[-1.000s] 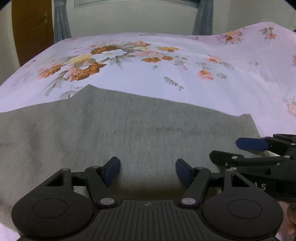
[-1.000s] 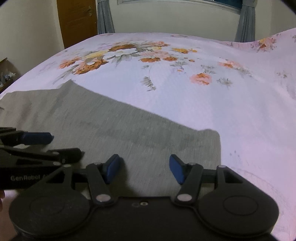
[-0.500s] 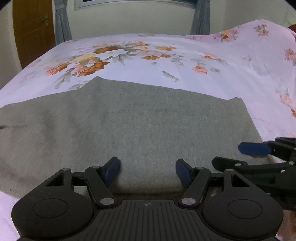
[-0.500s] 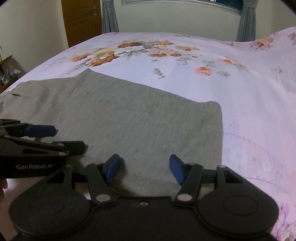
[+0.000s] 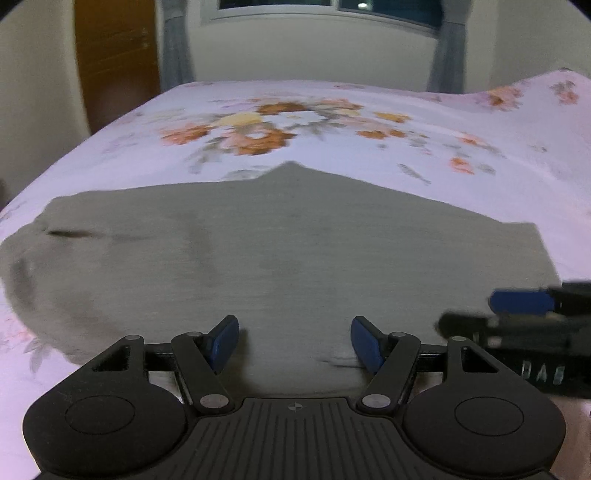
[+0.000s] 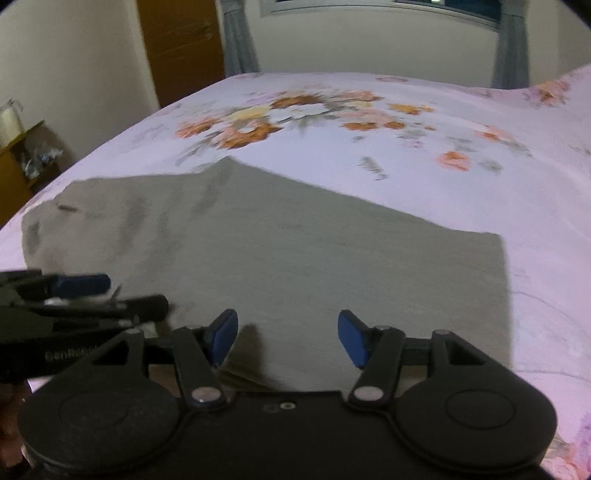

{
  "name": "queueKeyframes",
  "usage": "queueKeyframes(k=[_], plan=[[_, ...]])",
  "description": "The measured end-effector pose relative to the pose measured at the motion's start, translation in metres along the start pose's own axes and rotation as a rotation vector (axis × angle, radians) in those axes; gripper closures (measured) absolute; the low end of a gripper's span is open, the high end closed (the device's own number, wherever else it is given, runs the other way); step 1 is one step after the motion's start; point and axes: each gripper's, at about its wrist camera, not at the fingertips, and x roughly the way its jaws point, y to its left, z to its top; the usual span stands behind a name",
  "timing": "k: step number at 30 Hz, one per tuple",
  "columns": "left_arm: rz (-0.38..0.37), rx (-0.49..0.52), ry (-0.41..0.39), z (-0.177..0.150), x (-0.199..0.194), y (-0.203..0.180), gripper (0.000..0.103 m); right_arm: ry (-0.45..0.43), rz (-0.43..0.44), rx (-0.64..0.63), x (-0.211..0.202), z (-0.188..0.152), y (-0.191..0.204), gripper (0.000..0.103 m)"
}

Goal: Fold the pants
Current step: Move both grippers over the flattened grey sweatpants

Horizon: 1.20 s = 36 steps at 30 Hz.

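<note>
Item 1: grey knit fabric pants (image 5: 295, 258), laid flat across the near part of a bed covered by a pale lilac sheet printed with orange and yellow flowers (image 5: 369, 147). In the left wrist view the cloth fills the middle, a peak in its far edge at 12 o'clock, a squared end at 3 o'clock, a rumpled rounded end at 9 o'clock (a small dark mark sits there).

Item 2: left gripper, black with blue-padded fingers (image 5: 294, 341). Jaws spread wide, nothing between them; both pads stand over the near edge of the pants at 6 o'clock.

Item 3: right gripper of the same make (image 6: 288, 338). Jaws spread wide, holding nothing, above the pants' near edge; the squared end lies at 3 o'clock.

Each gripper shows in the other's view: the right one at 3 o'clock from the left wrist (image 5: 517, 314), the left one at 9 o'clock from the right wrist (image 6: 85, 295), both blurred.

Item 4: brown wooden door (image 6: 181, 48), 11 o'clock. Grey curtains (image 6: 511, 48) flank a window (image 5: 332, 5) at 12 o'clock.
</note>
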Motion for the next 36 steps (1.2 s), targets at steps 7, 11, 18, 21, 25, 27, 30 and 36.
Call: queueKeyframes(k=[7,11,18,21,25,27,30,36], plan=[[0.057,-0.039,0.032,-0.003,0.008,0.043,0.036,-0.015,0.031,-0.016,0.005,0.010,0.025,0.041],[0.071,-0.049,0.023,-0.002,0.007,0.059,0.036,0.001,0.063,-0.031,0.013,0.013,0.040,0.040],[0.102,-0.073,0.021,-0.001,0.009,0.084,0.036,-0.004,0.075,-0.066,0.017,0.019,0.062,0.039],[0.110,-0.085,0.026,-0.003,0.011,0.093,0.036,0.018,0.083,-0.100,0.023,0.020,0.072,0.037],[0.112,-0.093,0.023,-0.006,0.013,0.102,0.036,0.035,0.070,-0.116,0.031,0.015,0.078,0.034],[0.116,-0.094,0.021,-0.006,0.013,0.105,0.036,0.030,0.077,-0.106,0.029,0.017,0.079,0.034],[0.127,-0.099,0.020,-0.006,0.014,0.110,0.036,0.026,0.091,-0.104,0.028,0.022,0.084,0.034],[0.146,-0.113,0.022,-0.005,0.018,0.122,0.036,0.044,0.075,-0.138,0.037,0.023,0.095,0.030]])
